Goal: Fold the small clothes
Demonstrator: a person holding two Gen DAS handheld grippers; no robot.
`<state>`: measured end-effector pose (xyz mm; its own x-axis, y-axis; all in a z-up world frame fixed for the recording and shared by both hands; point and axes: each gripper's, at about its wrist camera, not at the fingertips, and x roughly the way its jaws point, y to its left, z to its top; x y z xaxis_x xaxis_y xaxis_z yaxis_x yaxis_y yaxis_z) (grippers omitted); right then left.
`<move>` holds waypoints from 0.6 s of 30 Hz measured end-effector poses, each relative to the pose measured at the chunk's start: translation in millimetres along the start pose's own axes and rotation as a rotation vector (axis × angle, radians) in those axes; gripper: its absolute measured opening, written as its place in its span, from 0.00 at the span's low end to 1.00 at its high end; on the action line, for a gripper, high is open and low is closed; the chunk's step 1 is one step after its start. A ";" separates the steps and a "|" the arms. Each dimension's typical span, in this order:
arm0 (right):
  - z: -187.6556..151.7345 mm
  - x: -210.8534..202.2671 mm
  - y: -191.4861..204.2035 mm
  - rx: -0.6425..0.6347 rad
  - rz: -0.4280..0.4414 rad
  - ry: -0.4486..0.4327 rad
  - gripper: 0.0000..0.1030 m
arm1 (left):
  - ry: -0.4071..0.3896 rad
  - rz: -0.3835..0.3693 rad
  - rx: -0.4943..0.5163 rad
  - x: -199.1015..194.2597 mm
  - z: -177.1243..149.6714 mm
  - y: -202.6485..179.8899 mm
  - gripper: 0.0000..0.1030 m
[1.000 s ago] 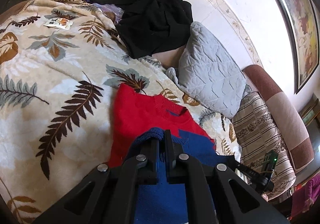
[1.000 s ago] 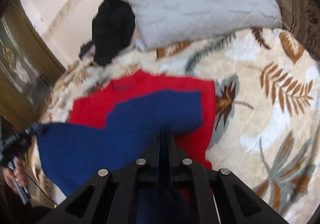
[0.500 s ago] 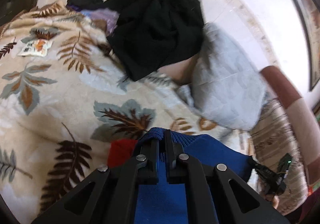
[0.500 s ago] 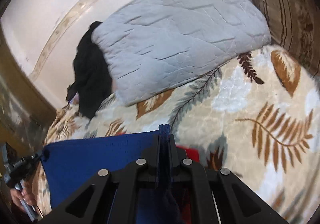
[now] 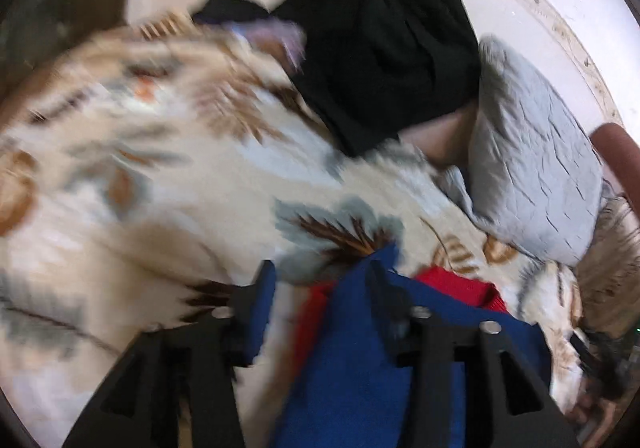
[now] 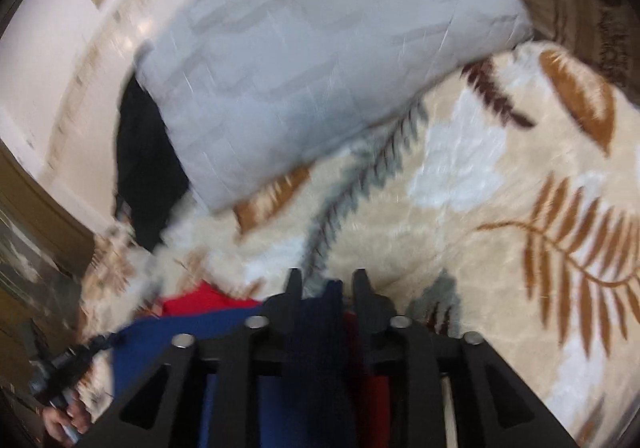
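A red and blue knitted sweater (image 5: 360, 360) lies on the leaf-patterned blanket (image 5: 168, 184), its blue half folded over the red (image 5: 456, 284). My left gripper (image 5: 322, 276) is open, its fingers wide apart, with the blue corner lying against the right finger. In the right wrist view the sweater (image 6: 224, 328) lies just below my right gripper (image 6: 325, 282), which is open with the blue edge loose between its fingers. Both views are motion-blurred.
A grey quilted pillow (image 5: 532, 164) and a black garment (image 5: 384, 56) lie at the head of the bed, by the white wall. A striped cushion (image 5: 612, 260) is at the right. The pillow (image 6: 320, 48) also fills the top of the right wrist view.
Both grippers carried the blue edge forward over the red part, then opened and let it go. Both cameras have dropped lower toward the blanket.
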<state>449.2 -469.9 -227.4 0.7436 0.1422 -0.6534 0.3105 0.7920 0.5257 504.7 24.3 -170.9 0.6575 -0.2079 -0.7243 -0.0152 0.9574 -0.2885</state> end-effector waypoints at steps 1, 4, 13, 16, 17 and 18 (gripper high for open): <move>-2.1 -13.7 0.9 0.015 0.001 -0.027 0.72 | -0.012 0.015 0.029 -9.6 -1.1 -4.9 0.47; -13.7 -57.0 12.7 0.003 0.022 -0.114 0.75 | -0.050 0.071 0.143 -39.7 -15.7 -25.8 0.59; -107.0 -119.4 54.5 -0.189 -0.003 -0.015 0.73 | -0.011 0.049 0.309 -76.0 -98.0 -76.9 0.76; -127.3 -114.1 53.4 -0.205 -0.034 0.049 0.73 | 0.060 0.089 0.292 -58.2 -116.2 -67.6 0.76; -133.3 -111.3 51.9 -0.217 -0.053 0.061 0.73 | 0.082 0.119 0.290 -49.6 -121.7 -62.8 0.76; -136.6 -108.5 51.1 -0.221 -0.062 0.075 0.72 | 0.124 0.171 0.290 -36.7 -128.7 -55.6 0.76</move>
<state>303.5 -363.8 -204.1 0.6784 0.1264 -0.7237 0.2109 0.9101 0.3567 384.4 -47.1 -208.9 0.5676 -0.0459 -0.8221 0.1092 0.9938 0.0199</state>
